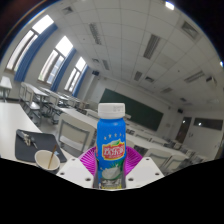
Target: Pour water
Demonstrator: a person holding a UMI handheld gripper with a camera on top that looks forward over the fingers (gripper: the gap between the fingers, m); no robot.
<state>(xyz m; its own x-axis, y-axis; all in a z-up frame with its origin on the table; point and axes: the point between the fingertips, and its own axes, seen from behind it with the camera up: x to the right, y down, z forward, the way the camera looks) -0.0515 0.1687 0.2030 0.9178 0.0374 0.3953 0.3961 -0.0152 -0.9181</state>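
Observation:
My gripper (111, 162) is shut on a bottle (112, 135), which stands upright between the two fingers. The bottle has a blue cap, a blue upper body and a red-and-green label over a white lower part. The magenta pads (88, 160) press on its lower half from both sides. A pale paper cup (45, 160) stands open-mouthed on the table to the left of the bottle, lower than the bottle's middle and apart from it.
A dark flat thing (42, 140) lies on the white table (20, 135) just behind the cup. Rows of classroom desks (80, 120) and a dark board (135, 108) stand beyond. Windows (55, 60) run along the left wall.

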